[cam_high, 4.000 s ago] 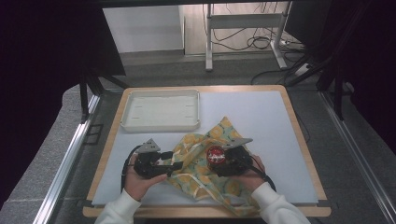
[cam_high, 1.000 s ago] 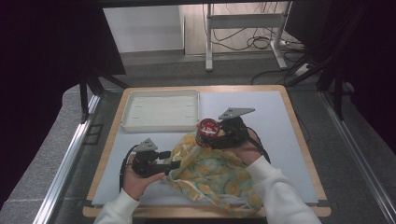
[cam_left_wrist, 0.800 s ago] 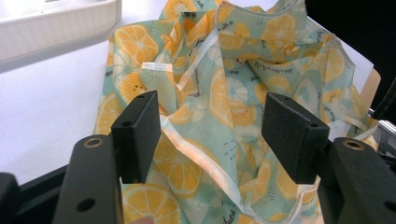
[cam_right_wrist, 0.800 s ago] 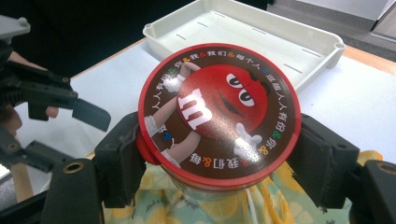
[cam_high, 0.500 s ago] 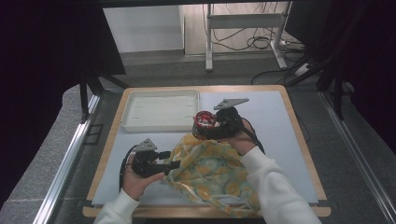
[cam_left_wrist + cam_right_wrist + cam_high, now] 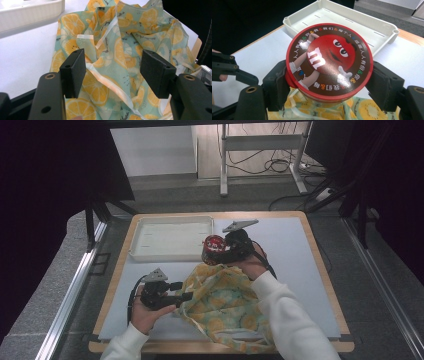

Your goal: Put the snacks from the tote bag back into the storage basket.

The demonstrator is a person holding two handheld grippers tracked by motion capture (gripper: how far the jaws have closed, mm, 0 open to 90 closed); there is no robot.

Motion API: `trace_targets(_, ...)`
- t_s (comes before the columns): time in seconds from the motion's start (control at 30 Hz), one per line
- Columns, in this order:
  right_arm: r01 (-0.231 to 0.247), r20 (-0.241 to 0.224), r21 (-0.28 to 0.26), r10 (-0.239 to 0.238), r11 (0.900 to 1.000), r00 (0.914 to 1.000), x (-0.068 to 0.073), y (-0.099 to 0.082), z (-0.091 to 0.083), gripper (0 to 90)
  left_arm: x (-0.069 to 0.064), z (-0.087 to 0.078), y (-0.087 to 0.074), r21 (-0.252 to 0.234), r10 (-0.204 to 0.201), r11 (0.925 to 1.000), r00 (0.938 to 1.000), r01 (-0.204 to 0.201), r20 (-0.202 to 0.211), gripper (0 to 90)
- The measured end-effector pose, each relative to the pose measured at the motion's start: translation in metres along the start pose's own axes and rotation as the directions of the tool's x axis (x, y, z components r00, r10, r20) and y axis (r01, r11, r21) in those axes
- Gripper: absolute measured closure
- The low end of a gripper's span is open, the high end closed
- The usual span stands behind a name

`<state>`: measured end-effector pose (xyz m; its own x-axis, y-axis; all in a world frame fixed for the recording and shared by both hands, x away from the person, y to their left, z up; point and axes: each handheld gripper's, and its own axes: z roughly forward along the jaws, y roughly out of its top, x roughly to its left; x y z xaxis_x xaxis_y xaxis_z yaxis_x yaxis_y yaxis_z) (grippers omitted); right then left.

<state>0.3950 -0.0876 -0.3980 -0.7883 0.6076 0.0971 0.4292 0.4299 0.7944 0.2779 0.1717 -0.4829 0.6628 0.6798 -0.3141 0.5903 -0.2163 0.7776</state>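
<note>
A yellow and green lemon-print cloth bag lies crumpled near the front of the table. A red round tin with a cartoon lid hangs just above the bag's far edge, close to the white tray. My right gripper is shut on the tin, its jaws pressing on both sides. My left gripper rests at the bag's left edge. Its jaws stand wide apart, with loose folds and a pale hem of the bag between them, neither pad pressing.
The white tray stands at the back left of the pale mat. A wooden board rims the mat. Dark frame legs and cables stand beyond the table's far edge.
My right gripper has carried the tin up out of the bag and away toward the tray. The left gripper has stayed put at the bag's edge.
</note>
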Motion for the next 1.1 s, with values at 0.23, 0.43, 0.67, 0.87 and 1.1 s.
trace_targets(0.23, 0.008, 0.002, 0.005, -0.008, 1.0, 1.0, -0.003, 0.008, 0.009, 25.8, 0.001, 0.001, 0.0, 0.002, -0.002, 1.0, 1.0, 0.002, 0.001, 37.7)
trace_targets(0.43, 0.001, 0.008, 0.022, -0.001, 0.9998, 1.0, -0.007, 0.012, 0.02, 25.8, 0.0, 0.001, 0.0, 0.005, 0.001, 1.0, 1.0, -0.001, 0.001, 37.7)
trace_targets(0.67, -0.001, 0.012, 0.037, 0.001, 0.9993, 0.9999, -0.011, 0.018, 0.034, 25.8, 0.001, 0.001, -0.001, 0.004, -0.001, 1.0, 1.0, 0.001, 0.003, 37.6)
trace_targets(0.87, 0.001, 0.019, 0.052, -0.002, 0.9986, 0.9998, -0.014, 0.021, 0.047, 25.8, 0.001, 0.0, -0.001, 0.003, -0.002, 1.0, 1.0, 0.002, 0.006, 37.6)
trace_targets(1.1, -0.005, 0.03, 0.066, 0.003, 0.9978, 0.9995, -0.018, 0.025, 0.06, 25.8, 0.001, 0.0, -0.001, 0.001, -0.003, 1.0, 1.0, 0.003, 0.008, 37.6)
